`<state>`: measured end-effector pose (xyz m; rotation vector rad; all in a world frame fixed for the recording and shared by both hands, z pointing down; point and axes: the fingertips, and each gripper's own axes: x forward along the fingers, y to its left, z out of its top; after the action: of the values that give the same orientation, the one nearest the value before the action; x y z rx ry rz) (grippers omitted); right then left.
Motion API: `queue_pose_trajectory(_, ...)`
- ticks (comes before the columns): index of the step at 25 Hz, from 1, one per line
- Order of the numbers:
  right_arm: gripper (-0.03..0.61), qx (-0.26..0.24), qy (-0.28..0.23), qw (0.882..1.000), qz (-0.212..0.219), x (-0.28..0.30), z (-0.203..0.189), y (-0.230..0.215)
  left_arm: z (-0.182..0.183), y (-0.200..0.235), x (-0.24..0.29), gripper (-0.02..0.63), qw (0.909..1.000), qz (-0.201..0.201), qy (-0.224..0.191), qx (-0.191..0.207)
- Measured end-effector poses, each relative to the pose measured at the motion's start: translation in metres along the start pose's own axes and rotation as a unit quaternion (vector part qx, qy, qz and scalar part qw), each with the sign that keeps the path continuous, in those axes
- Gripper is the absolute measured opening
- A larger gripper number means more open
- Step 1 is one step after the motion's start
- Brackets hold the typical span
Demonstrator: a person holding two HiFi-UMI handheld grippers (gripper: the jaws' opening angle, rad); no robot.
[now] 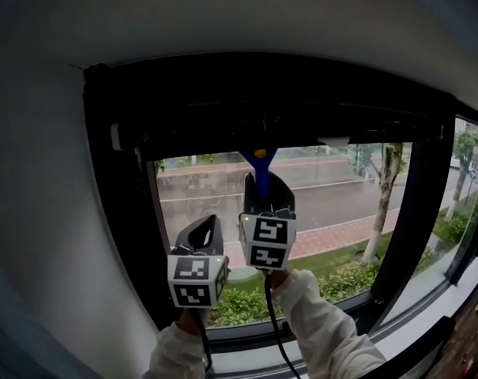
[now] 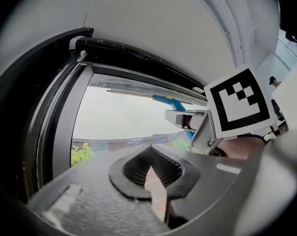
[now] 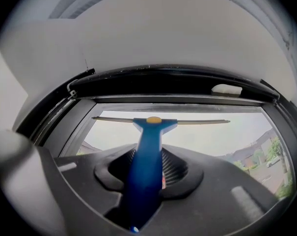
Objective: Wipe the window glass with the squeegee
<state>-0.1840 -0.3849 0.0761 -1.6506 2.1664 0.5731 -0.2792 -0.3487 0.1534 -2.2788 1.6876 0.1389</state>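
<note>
Window glass (image 1: 325, 212) ahead, street beyond. My right tongs (image 3: 150, 171) clamped on squeegee (image 3: 149, 146) handle; blade (image 3: 202, 122) horizontal at glass top, straight above tongs. Left tongs (image 2: 150, 178) closed, empty, lower left. Reckon downward pull next.
</note>
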Motion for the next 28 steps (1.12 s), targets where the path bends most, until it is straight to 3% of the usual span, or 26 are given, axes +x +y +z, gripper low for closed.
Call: queue_pose_trajectory(28, 0.137, 0.003, 0.086, 0.996, 0.000, -0.066, -0.102, 0.014, -0.112, -0.010, -0.039, 0.000, 0.9950, -0.006, 0.092, -0.038)
